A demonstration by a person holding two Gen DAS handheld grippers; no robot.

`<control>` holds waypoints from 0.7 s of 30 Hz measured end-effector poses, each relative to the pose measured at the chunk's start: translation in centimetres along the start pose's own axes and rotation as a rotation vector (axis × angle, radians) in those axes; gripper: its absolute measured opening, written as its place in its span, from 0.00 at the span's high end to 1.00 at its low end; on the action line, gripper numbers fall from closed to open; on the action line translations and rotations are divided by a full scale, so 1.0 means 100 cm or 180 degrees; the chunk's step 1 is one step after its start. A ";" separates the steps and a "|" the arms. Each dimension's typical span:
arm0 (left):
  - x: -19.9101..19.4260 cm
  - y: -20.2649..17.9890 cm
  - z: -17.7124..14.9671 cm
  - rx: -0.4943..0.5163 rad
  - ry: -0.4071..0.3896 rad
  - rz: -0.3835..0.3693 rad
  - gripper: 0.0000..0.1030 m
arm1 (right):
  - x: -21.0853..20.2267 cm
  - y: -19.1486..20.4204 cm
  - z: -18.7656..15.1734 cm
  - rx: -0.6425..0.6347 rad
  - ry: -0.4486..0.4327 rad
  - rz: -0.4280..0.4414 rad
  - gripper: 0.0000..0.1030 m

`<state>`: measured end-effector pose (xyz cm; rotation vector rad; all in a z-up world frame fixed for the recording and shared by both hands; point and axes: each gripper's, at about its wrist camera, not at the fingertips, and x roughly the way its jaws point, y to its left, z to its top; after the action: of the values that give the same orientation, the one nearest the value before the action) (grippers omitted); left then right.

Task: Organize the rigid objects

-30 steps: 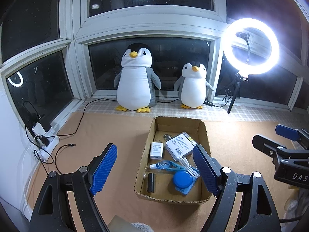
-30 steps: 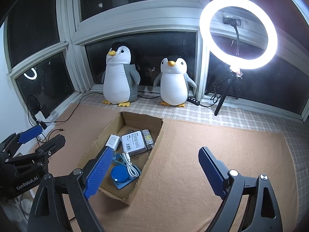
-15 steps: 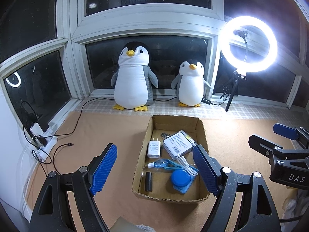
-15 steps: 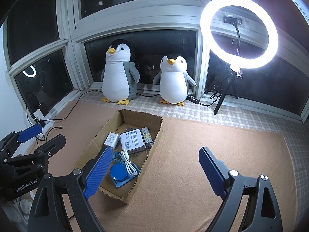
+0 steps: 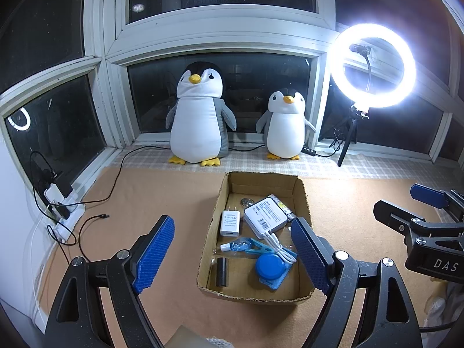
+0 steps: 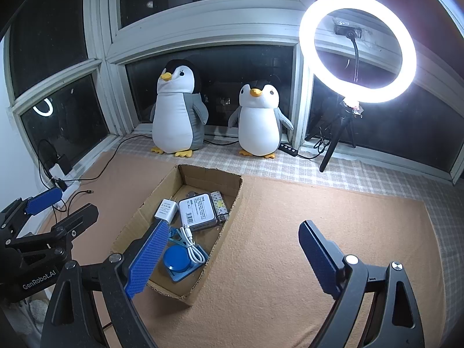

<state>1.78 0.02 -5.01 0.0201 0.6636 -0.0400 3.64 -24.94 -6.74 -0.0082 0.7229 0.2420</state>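
Observation:
An open cardboard box (image 5: 305, 200) (image 6: 235, 200) lies on the tan mat. Inside it are a white charger plug (image 5: 230, 223) (image 6: 166, 209), a white power bank (image 5: 265, 217) (image 6: 198, 211) with a short white cable (image 5: 279, 246), a blue clip (image 5: 248, 245), a black cylinder (image 5: 221, 272), a round blue case (image 5: 270, 268) (image 6: 176, 261) and a lighter (image 6: 218, 203). My left gripper (image 5: 232, 256) is open and empty, held above the box's near end. My right gripper (image 6: 229, 258) is open and empty, to the right of the box over the mat.
Two plush penguins (image 5: 200, 119) (image 5: 285, 126) stand on the checked window ledge. A lit ring light on a tripod (image 5: 374, 66) (image 6: 358, 46) stands at the right. A power strip with black cables (image 5: 58, 203) lies along the left wall. The right gripper's body (image 5: 429, 226) shows at the right edge.
Both grippers have drawn back and up slightly, so the box and penguins sit a little lower and farther in view. Nothing in the box has moved.

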 end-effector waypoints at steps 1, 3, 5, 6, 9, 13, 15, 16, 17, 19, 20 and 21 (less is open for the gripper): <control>0.000 0.000 0.000 0.0000 0.0000 0.0000 0.17 | 0.000 -0.001 0.000 0.0004 -0.0001 0.0001 0.14; 0.000 0.000 0.000 0.0000 0.0001 0.0000 0.17 | 0.001 -0.002 -0.001 0.0006 0.0009 -0.0002 0.14; 0.000 -0.001 0.000 -0.0005 0.0002 -0.0002 0.17 | 0.000 -0.001 -0.001 0.0007 0.0015 -0.0006 0.14; 0.000 -0.001 0.000 -0.0002 0.0003 -0.0003 0.17 | 0.000 -0.002 -0.001 0.0010 0.0018 -0.0005 0.14; 0.000 -0.001 0.000 -0.0004 -0.0002 -0.0004 0.17 | 0.000 -0.002 -0.001 0.0009 0.0021 -0.0006 0.14; 0.001 -0.001 -0.001 0.0000 0.0007 -0.0008 0.17 | 0.000 -0.002 -0.001 0.0017 0.0022 -0.0005 0.14; 0.001 -0.002 -0.001 0.0000 0.0007 -0.0009 0.17 | 0.000 -0.002 -0.001 0.0019 0.0027 -0.0001 0.14; 0.001 -0.002 -0.001 0.0000 0.0005 -0.0009 0.17 | 0.000 -0.003 -0.001 0.0018 0.0029 0.0001 0.14; 0.001 -0.002 -0.001 0.0003 0.0007 -0.0009 0.17 | 0.000 -0.003 -0.001 0.0016 0.0028 -0.0001 0.14; 0.002 -0.003 -0.001 0.0012 0.0010 -0.0012 0.17 | 0.000 -0.003 -0.001 0.0019 0.0029 0.0001 0.14; 0.002 -0.003 -0.001 0.0013 0.0011 -0.0014 0.17 | 0.001 -0.003 0.000 0.0016 0.0030 0.0001 0.14; 0.002 -0.003 -0.001 0.0015 0.0011 -0.0017 0.17 | 0.000 -0.003 -0.001 0.0016 0.0032 0.0000 0.14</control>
<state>1.84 -0.27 -5.23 0.0230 0.6671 -0.0466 3.68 -25.20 -6.83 -0.0046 0.7336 0.2404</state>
